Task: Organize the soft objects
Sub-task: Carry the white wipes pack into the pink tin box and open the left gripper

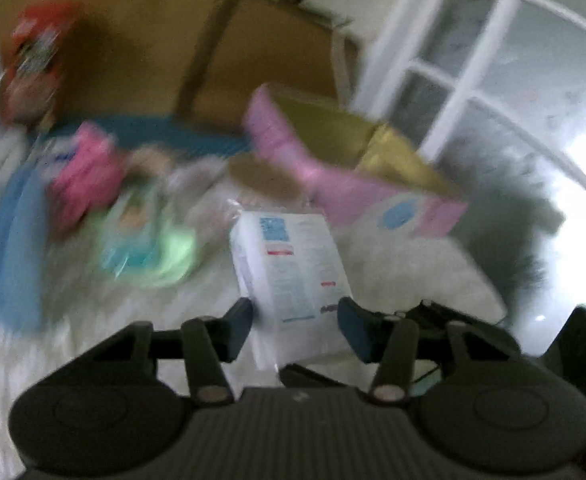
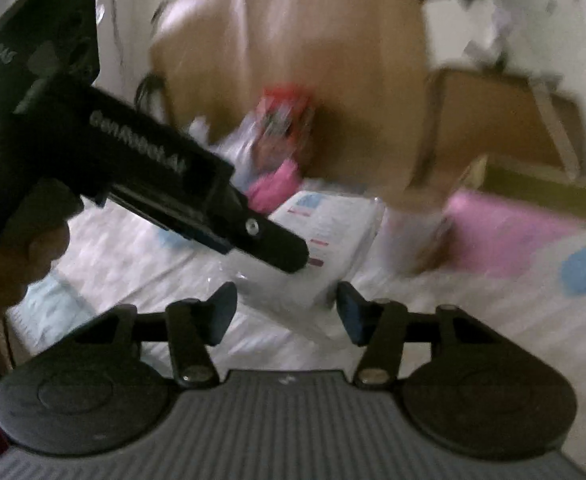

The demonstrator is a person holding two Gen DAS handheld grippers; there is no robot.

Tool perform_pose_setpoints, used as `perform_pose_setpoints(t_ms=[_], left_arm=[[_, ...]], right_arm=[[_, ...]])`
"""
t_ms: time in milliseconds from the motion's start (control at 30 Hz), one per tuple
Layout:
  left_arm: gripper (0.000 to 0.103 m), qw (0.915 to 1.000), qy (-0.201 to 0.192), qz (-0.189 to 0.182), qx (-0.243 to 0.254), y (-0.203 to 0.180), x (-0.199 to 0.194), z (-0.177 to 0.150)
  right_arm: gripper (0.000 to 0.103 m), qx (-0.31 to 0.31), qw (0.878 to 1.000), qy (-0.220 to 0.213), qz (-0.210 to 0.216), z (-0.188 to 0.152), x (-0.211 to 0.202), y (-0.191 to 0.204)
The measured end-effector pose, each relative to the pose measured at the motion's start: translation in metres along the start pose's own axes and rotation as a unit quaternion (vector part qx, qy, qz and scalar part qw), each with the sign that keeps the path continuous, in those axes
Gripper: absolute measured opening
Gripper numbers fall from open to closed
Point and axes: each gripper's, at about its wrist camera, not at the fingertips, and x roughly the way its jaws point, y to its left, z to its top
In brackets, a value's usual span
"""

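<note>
A white plastic-wrapped package (image 1: 293, 256) with blue and red print lies lengthwise on a white fluffy cover (image 1: 397, 268). My left gripper (image 1: 297, 324) is shut on its near end, one pad against each long side. In the right wrist view the same package (image 2: 333, 236) lies ahead, and the left gripper's finger (image 2: 281, 246) rests on top of it. My right gripper (image 2: 287, 314) is open around the package's near corner, and its pads stand just off the sides. A hand (image 2: 17, 252) holds the left gripper's grip.
An open pink box (image 1: 333, 172) with a gold lining stands beyond the package at the right. Left of it lie a pink soft item (image 1: 89, 184), a green packet (image 1: 149, 240), a blue item (image 1: 13, 240) and a red pack (image 1: 33, 60). Cardboard boxes (image 1: 261, 60) stand behind. A glass door (image 1: 473, 60) is at the right.
</note>
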Motion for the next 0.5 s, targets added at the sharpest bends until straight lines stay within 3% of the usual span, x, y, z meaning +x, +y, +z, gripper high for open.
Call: perform_pose_setpoints(t_ms=[133,267,367,400,433,500], left_arm=[[0.048,0.997,-0.039,-0.033,0.059,-0.037,0.002,0.031],[0.05,0.9878,-0.08,-0.043,0.127,-0.084,0.03,0.066],[0.068,0.9832,-0.103,-0.049,0.143,-0.109,0.063,0.094],[0.075,0.9827,-0.109,-0.046,0.142,-0.116,0.076,0.101],[0.075,0.9835,-0.112,-0.038,0.137,-0.122,0.087,0.106],[0.074,0.9851,-0.119,-0.007,0.125,-0.126,0.105,0.113]], right_arm=[[0.057,-0.023,0.995,-0.055,-0.078,0.015,-0.013,-0.023],[0.057,-0.023,0.986,-0.076,-0.149,0.032,-0.003,-0.068],[0.058,-0.001,0.978,-0.079,-0.194,0.041,0.013,-0.109],[0.066,0.002,0.972,-0.077,-0.221,0.044,0.023,-0.12],[0.074,0.008,0.967,-0.063,-0.248,0.046,0.034,-0.132],[0.074,0.03,0.959,-0.04,-0.278,0.046,0.045,-0.15]])
